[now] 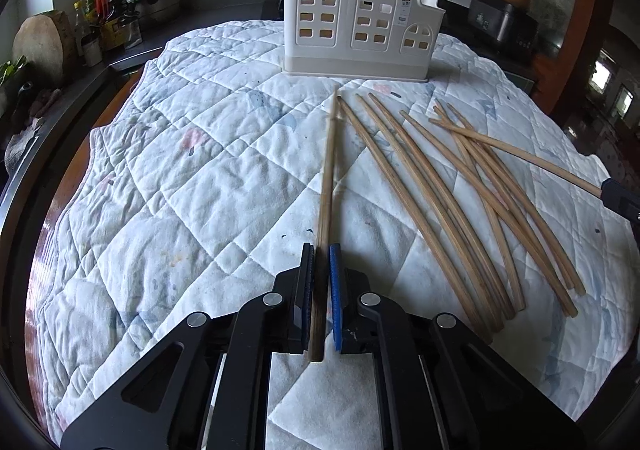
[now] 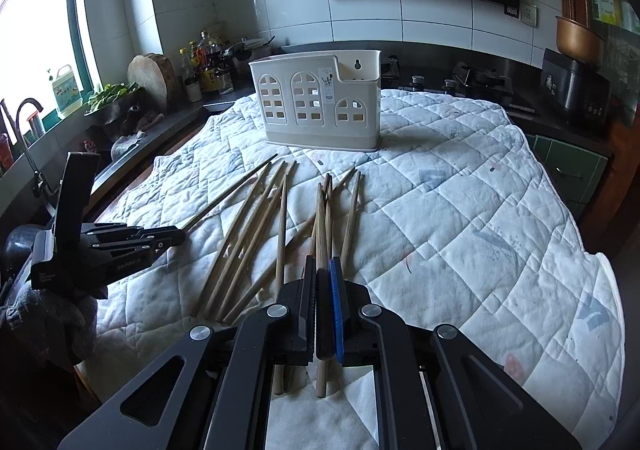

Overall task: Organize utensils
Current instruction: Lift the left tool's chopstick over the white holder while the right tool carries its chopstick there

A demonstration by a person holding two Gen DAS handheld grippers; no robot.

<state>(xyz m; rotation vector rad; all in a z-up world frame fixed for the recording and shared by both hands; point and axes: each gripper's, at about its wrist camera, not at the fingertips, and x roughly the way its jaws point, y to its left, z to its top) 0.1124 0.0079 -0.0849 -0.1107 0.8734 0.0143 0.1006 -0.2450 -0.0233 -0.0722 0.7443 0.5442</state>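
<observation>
A white plastic utensil holder (image 1: 360, 21) with arched window cut-outs stands upright at the far side of the quilted cloth; it also shows in the right wrist view (image 2: 316, 101). Several wooden chopsticks (image 1: 460, 189) lie loose on the cloth before it, also seen from the right wrist (image 2: 248, 234). My left gripper (image 1: 320, 254) is shut on one chopstick (image 1: 330, 153) that points toward the holder. My right gripper (image 2: 322, 266) is shut on another chopstick (image 2: 321, 226), lifted slightly over the pile. The left gripper's body (image 2: 100, 250) shows at the left of the right wrist view.
The white quilted cloth (image 1: 180, 169) covers a table. A dark counter runs behind with bottles (image 2: 208, 61), a round wooden chopping block (image 2: 150, 77), a rice cooker (image 2: 572, 85) and a stove (image 2: 480, 83). A sink tap (image 2: 28, 121) is at the far left.
</observation>
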